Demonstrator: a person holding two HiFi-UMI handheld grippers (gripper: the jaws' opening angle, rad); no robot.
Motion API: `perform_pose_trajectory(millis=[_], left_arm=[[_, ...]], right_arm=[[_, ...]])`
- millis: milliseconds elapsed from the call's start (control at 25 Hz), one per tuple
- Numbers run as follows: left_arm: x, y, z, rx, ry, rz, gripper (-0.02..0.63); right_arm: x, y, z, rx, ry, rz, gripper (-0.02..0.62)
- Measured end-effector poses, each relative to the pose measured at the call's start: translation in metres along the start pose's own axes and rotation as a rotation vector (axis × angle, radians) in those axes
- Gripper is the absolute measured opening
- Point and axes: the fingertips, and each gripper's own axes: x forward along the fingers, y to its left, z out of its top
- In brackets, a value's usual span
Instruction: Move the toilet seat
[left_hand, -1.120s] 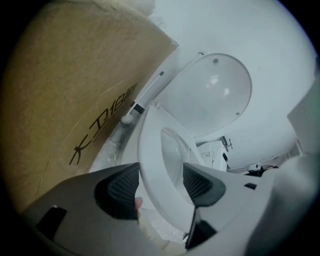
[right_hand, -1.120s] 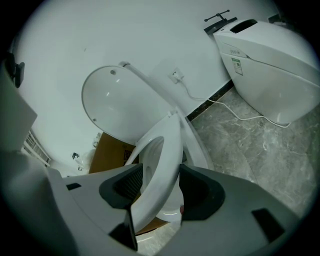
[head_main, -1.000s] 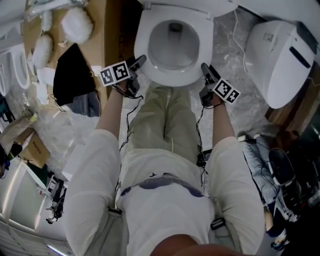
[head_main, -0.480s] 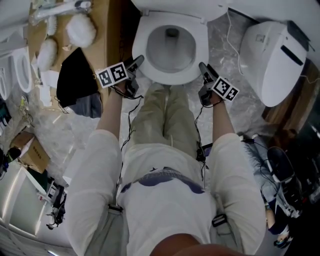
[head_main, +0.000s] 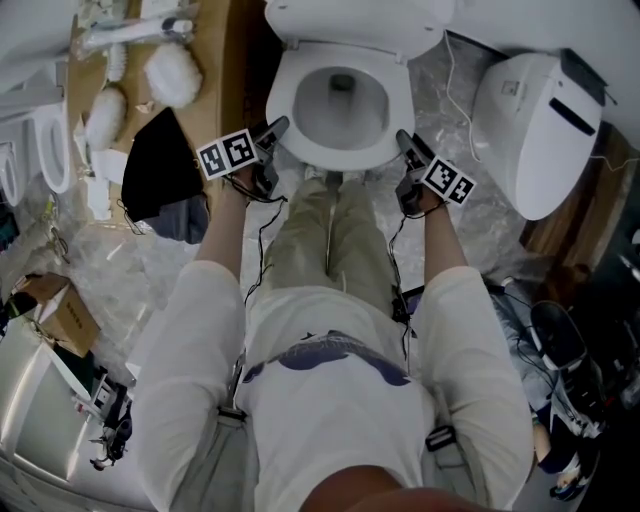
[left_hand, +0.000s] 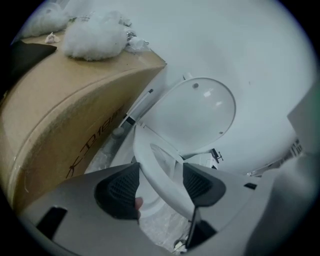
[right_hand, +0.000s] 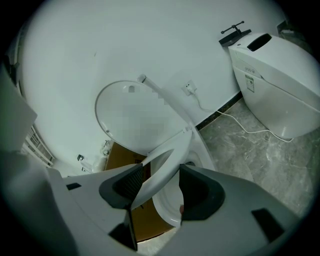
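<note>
The white toilet seat (head_main: 284, 100) rings the bowl straight ahead of me, and its lid (head_main: 350, 15) stands up against the wall. My left gripper (head_main: 275, 128) is at the seat's left side and my right gripper (head_main: 405, 140) at its right side. In the left gripper view the seat (left_hand: 160, 167) runs slanting between the pads, raised off the bowl, with the gripper (left_hand: 160, 186) shut on it. In the right gripper view the seat (right_hand: 167, 160) likewise passes between the pads of that gripper (right_hand: 157, 187), lifted above the bowl, with the lid (right_hand: 130, 115) behind it.
A second white toilet (head_main: 540, 110) stands on the marble floor to the right, with a cable (right_hand: 250, 132) trailing along the wall. A cardboard box (left_hand: 60, 110) sits close on the left with white fluffy bundles (head_main: 170, 72) on it. A black cloth (head_main: 155, 165) lies beside it.
Both grippers keep their places at the seat's sides. The head view has drifted, so the toilet sits a little higher and further left in the picture.
</note>
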Motion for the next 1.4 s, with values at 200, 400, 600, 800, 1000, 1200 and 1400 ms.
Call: perform_pose_trajectory(millis=[200,400,600,800,1000,1200,1400], left_arm=[[-0.003,-0.007,0.012,0.005,-0.014,-0.006,0.261],[-0.005,-0.016,0.020,0.015,-0.021,-0.014,0.261],[-0.005,-0.021,0.028,0.015,-0.035,-0.020,0.261],[-0.006,-0.027,0.036,0.017,-0.047,-0.028,0.261],[-0.006,-0.031,0.044,0.016,-0.056,-0.035,0.261],[-0.007,-0.035,0.050,-0.004,-0.073,-0.046,0.261],[-0.007,-0.041,0.059,-0.029,-0.095,-0.059,0.261]], right_arm=[[-0.001,0.009,0.012,0.022,-0.026,0.013,0.241],[-0.004,0.015,0.023,0.062,-0.064,0.026,0.245],[-0.004,0.019,0.033,0.092,-0.088,0.036,0.249],[-0.005,0.024,0.043,0.123,-0.110,0.044,0.250],[-0.004,0.027,0.050,0.153,-0.123,0.040,0.250],[-0.004,0.030,0.057,0.178,-0.130,0.039,0.250],[-0.004,0.033,0.067,0.210,-0.156,0.035,0.250]])
